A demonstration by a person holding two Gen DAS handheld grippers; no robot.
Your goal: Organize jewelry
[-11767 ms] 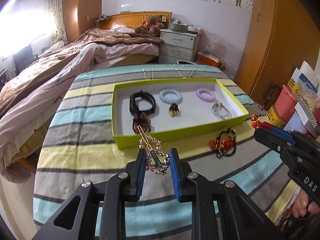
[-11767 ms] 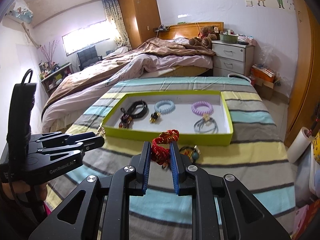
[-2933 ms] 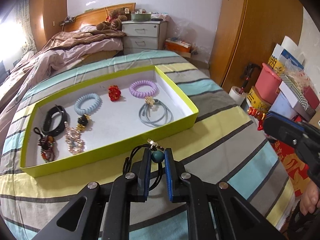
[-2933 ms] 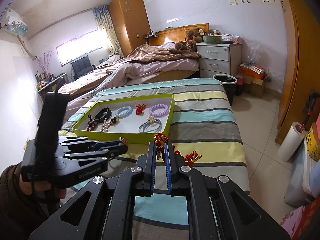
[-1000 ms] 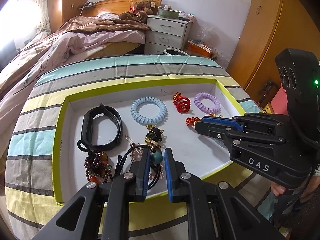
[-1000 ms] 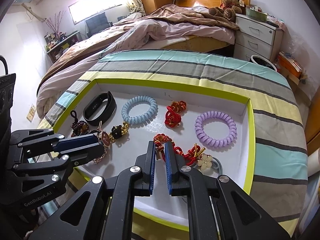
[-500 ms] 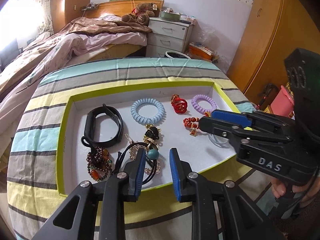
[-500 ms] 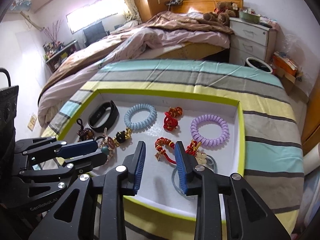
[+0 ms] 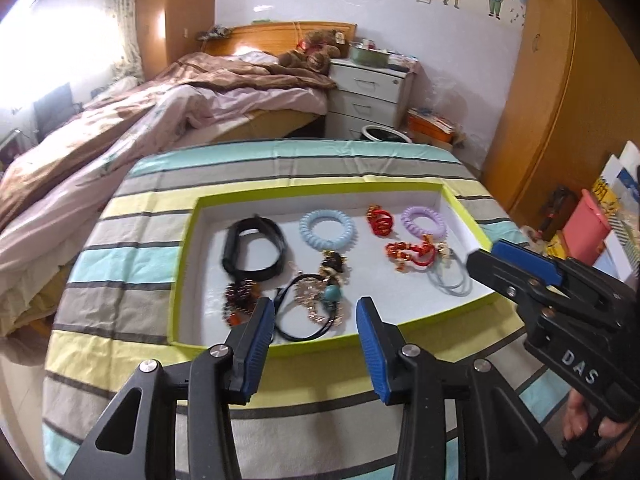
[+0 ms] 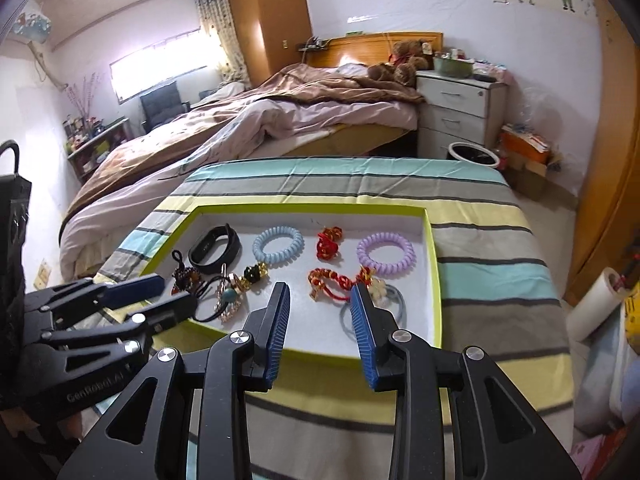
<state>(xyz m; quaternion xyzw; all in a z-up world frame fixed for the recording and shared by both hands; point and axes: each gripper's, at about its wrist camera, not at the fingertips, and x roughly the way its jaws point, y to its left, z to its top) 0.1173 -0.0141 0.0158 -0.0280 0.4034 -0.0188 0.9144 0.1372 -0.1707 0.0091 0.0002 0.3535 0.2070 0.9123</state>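
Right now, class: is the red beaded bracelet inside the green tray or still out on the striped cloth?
Inside. The red beaded bracelet lies on the white floor of the green tray, beyond the open, empty right gripper.

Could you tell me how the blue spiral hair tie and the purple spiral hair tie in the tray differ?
The blue spiral hair tie is pale blue and lies mid-tray, beside the black band. The purple spiral hair tie is lilac and lies near the tray's right wall. Both are coiled rings, lying flat, about the same size.
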